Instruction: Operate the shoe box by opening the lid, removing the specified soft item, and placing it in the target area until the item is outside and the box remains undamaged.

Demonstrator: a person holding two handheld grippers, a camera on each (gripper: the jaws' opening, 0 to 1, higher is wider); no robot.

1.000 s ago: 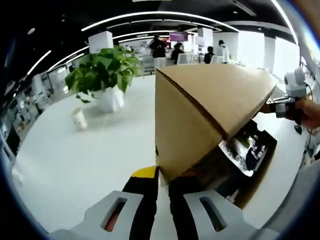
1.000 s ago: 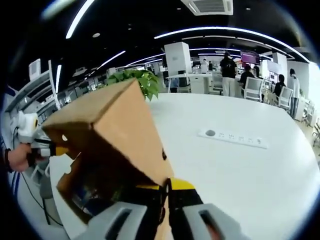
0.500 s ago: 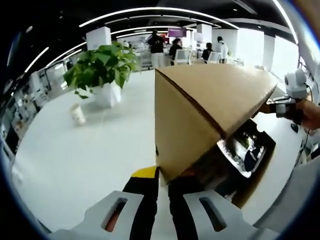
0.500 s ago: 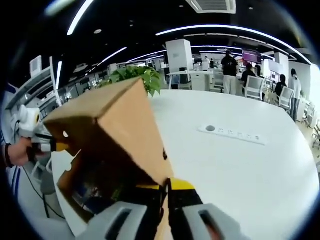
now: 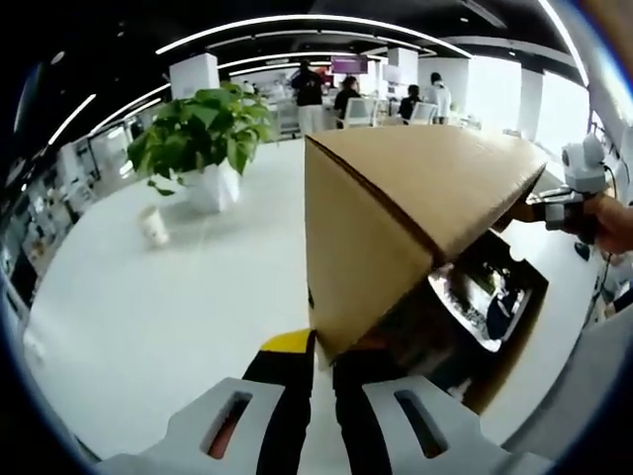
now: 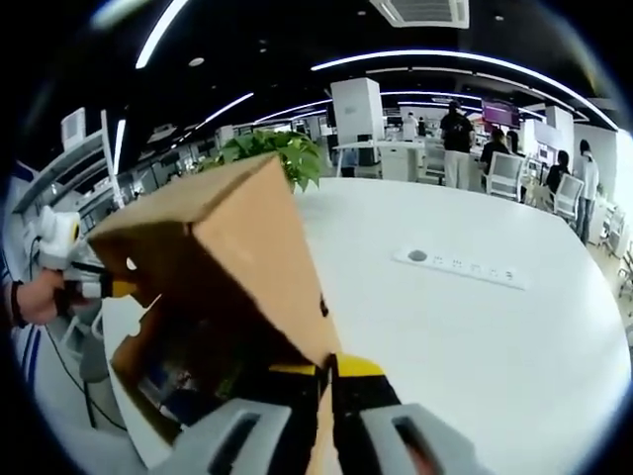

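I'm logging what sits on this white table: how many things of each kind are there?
Brown cardboard shoe box: 1
Green potted plant in a white pot: 1
Small white paper cup: 1
White power strip: 1
Total: 4
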